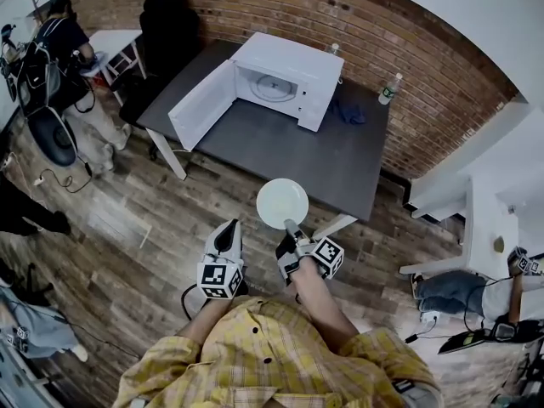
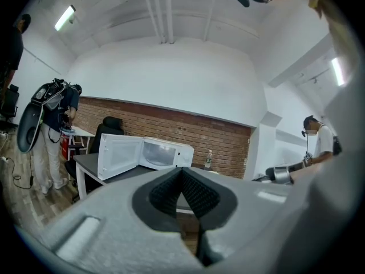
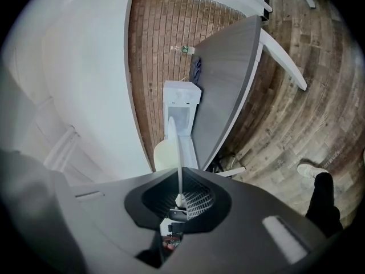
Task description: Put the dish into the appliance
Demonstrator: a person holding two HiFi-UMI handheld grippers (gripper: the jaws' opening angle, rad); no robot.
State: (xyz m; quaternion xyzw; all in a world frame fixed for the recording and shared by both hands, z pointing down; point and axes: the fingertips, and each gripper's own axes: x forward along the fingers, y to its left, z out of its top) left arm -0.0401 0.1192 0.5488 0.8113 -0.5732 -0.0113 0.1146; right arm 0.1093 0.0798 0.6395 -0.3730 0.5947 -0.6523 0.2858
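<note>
A white microwave [image 1: 285,79] stands at the back of a dark table [image 1: 340,164] with its door [image 1: 200,104] swung wide open to the left. My right gripper [image 1: 291,230] is shut on the near rim of a round white dish [image 1: 282,203], holding it over the table's front edge. In the right gripper view the dish [image 3: 165,153] shows edge-on, pinched between the pads of the gripper [image 3: 179,198], with the microwave [image 3: 181,104] beyond. My left gripper [image 1: 228,232] hangs beside it, over the floor. Its jaws are shut and hold nothing [image 2: 182,173]; the microwave [image 2: 145,153] lies ahead.
A plastic bottle [image 1: 388,89] and a dark blue cloth [image 1: 348,109] sit on the table right of the microwave. A black chair [image 1: 166,24] stands behind the table's left end. People stand at the far left [image 1: 59,49]. White furniture [image 1: 476,202] is at the right.
</note>
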